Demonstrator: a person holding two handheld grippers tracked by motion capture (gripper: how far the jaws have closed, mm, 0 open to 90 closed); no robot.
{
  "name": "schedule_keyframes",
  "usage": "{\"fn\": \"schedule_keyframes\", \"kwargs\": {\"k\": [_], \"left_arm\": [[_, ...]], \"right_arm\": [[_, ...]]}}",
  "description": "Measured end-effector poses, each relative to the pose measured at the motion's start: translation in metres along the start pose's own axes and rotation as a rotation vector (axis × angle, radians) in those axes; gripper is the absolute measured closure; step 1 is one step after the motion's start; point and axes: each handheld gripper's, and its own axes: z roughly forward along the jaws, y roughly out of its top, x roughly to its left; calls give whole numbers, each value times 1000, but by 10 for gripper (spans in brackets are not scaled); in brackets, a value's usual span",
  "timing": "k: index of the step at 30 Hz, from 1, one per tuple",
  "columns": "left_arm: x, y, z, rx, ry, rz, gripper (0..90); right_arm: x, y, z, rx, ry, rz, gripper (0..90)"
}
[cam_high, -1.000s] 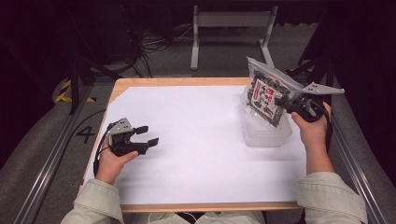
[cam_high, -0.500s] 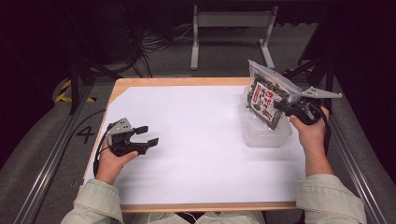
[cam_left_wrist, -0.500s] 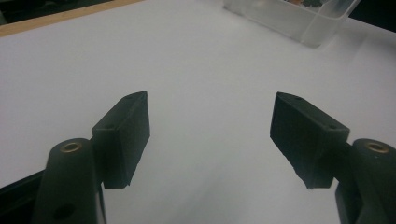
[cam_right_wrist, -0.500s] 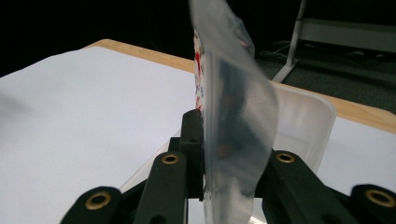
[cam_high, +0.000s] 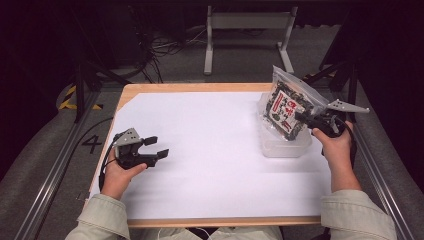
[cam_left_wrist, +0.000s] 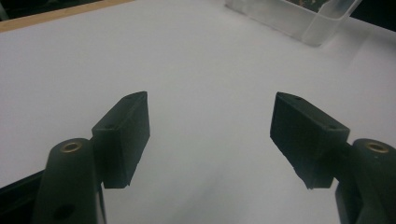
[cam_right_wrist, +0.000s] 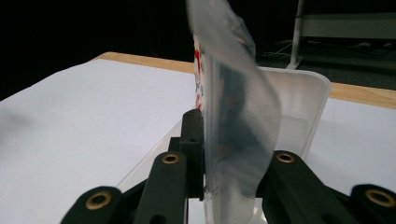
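Observation:
A clear plastic bag (cam_high: 287, 106) with dark, red and white printed contents is pinched at its edge by my right gripper (cam_high: 303, 116), which is shut on it. The bag hangs tilted, its lower end inside a clear plastic tub (cam_high: 285, 145) at the table's right side. In the right gripper view the bag (cam_right_wrist: 233, 116) stands edge-on between the jaws, with the tub (cam_right_wrist: 299, 107) behind and beneath it. My left gripper (cam_high: 156, 148) rests at the table's left, open with nothing between its fingers; in its own view the left gripper (cam_left_wrist: 210, 135) shows bare white table between the pads.
The table (cam_high: 210, 150) has a white sheet over it and a wooden rim. A metal stand (cam_high: 247, 30) and cables lie on the floor beyond the far edge. The tub's corner (cam_left_wrist: 317, 23) shows far off in the left gripper view.
My right gripper has sunk a little with the bag, bringing the bag's lower end deeper into the tub. The left gripper has kept still.

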Motion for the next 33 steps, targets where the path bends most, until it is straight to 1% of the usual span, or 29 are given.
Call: {"fn": "schedule_keyframes", "kwargs": {"k": [4, 6, 7, 8, 10, 11, 12, 14, 15, 16, 18, 22, 28, 33], "left_arm": [[0, -1, 0, 7, 3, -2, 292], [0, -2, 0, 0, 4, -3, 292], [0, -2, 0, 2, 1, -10, 292], [1, -2, 0, 6, 3, -2, 292], [1, -3, 0, 8, 1, -5, 292], [1, -3, 1, 5, -1, -5, 292], [0, -3, 1, 4, 0, -9, 292], [0, -3, 1, 9, 0, -5, 292], [0, -3, 1, 11, 1, -4, 292], [0, -3, 1, 14, -1, -6, 291], [0, -3, 1, 15, -2, -9, 291], [0, -3, 1, 18, 0, -4, 291], [0, -3, 1, 15, -3, -11, 291], [0, -3, 0, 13, -1, -10, 290]], "right_arm": [[2, 0, 0, -1, -2, -16, 757], [2, 1, 0, 4, -4, -18, 755], [1, 1, -1, 4, -8, -9, 755], [0, 1, -1, 2, -11, -8, 752], [-1, 2, -2, 1, -17, 1, 746], [-3, 2, -2, -2, -20, -4, 738], [-3, 2, -2, 2, -29, -6, 728], [-2, 4, -2, 9, -51, -26, 706], [-2, 5, -2, 9, -59, -34, 669], [-2, 6, -3, 3, -64, -30, 627], [-3, 7, -4, -26, -62, -6, 548], [-4, 8, -7, -55, -63, 10, 462], [-2, 10, -13, -83, -61, 7, 381], [-2, 13, -22, -97, -81, -2, 368]]}}
